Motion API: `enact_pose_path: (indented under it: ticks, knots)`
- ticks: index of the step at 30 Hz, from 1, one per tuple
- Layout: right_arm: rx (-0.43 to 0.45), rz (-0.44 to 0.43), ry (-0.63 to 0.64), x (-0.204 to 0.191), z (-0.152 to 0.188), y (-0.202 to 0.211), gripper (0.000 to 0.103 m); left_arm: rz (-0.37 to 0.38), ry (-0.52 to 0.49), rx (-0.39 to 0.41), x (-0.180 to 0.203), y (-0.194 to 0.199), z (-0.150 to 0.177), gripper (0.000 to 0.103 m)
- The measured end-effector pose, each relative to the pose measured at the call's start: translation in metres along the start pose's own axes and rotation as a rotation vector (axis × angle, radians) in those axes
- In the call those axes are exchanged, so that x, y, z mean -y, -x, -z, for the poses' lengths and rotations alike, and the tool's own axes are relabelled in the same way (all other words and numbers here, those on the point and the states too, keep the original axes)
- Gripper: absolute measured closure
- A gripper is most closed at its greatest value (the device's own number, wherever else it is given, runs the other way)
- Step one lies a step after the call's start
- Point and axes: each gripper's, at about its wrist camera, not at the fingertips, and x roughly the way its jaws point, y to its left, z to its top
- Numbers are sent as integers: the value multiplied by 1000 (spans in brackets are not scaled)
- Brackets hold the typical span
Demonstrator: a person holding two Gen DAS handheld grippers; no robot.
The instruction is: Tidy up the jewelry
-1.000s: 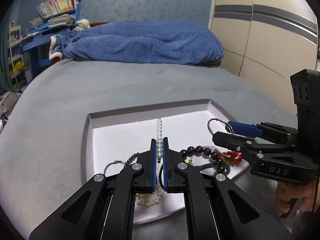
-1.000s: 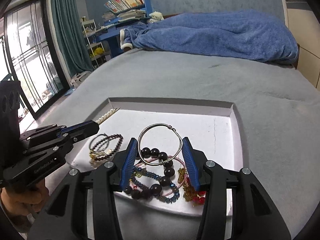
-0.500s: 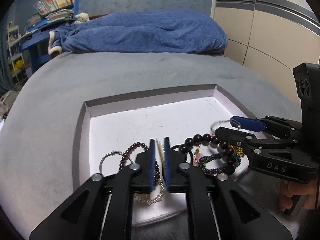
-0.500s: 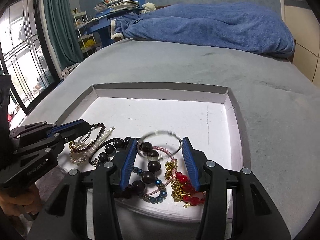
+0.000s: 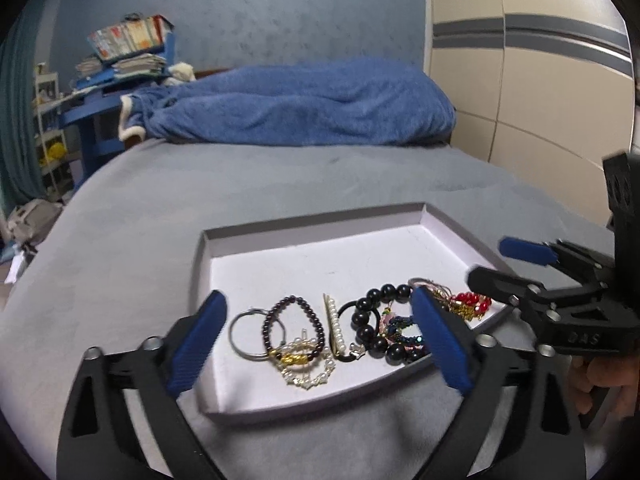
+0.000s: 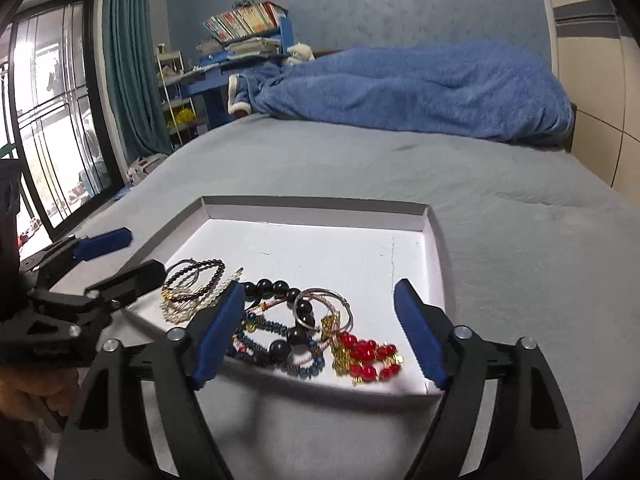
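Both wrist cams sit low behind their jaws, facing up the bed, close over the shallow white cardboard tray point(image 5: 208, 256) point(image 6: 434, 240). Left views from tray's left, right from its right. Shared: tray, crumpled blue fleece blanket point(image 5: 304, 104) point(image 6: 420, 88) beyond the jaws.

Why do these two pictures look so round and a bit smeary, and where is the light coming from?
Both wrist views are fisheye: dark corners, and the tray and wardrobe lines bend. Left wrist view: slightly soft all over, with the books smeared. Right wrist view: daylight from the window at left is blown out white; the tray's near edge and the red beads look motion-blurred.
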Motion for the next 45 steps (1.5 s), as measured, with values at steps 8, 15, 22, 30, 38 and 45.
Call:
enact_pose_path:
  ticks: [8, 15, 22, 30, 38, 45]
  knots:
    - [67, 6, 5, -4, 17, 33, 10, -43, 56, 76, -11, 29, 13, 5]
    - [111, 12, 19, -14, 35, 55, 6, -71, 58, 128, -8, 53, 27, 5]
    - [148, 31, 15, -17, 50, 69, 6, -70, 91, 160, -12, 68, 40, 5]
    - [182, 36, 32, -23, 57, 81, 6, -69, 113, 195, -15, 77, 46, 5]
    - [161, 44, 45, -26, 59, 82, 6, -79, 55, 207, -4, 81, 47, 5]
    - [145, 47, 37, -25, 59, 80, 6, -77, 66, 184, -8, 75, 45, 5]
